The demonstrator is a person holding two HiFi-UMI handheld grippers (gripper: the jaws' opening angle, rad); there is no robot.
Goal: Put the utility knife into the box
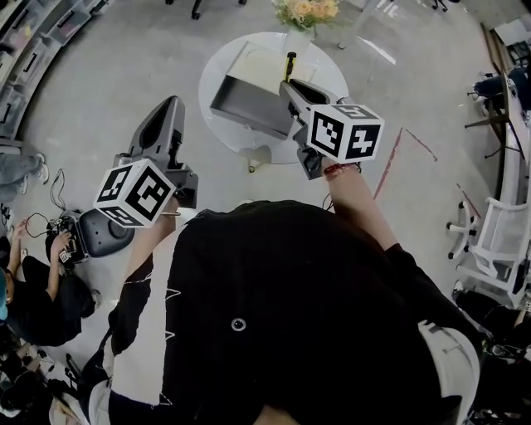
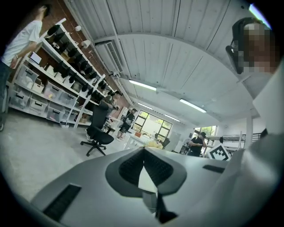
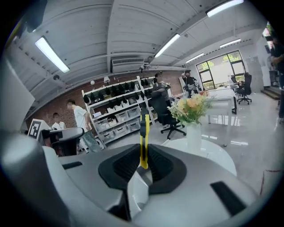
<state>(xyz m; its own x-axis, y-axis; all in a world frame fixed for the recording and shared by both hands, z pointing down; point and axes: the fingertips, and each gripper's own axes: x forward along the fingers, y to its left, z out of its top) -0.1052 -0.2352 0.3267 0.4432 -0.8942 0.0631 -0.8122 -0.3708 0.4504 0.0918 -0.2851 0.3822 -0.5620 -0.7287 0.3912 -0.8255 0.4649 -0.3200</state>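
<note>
The open grey rectangular box [image 1: 249, 104] sits on the round white table [image 1: 220, 70] at twelve o'clock. The orange flower bouquet [image 1: 307, 10] stands behind it, the yellow-and-black utility knife [image 1: 290, 62] at its three o'clock side.

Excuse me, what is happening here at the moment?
A person holds a gripper in each hand. The right gripper is shut on a yellow utility knife over the round white table, beside the open grey box; the knife is not in the box yet. The left gripper is shut and empty, away from the table.
</note>
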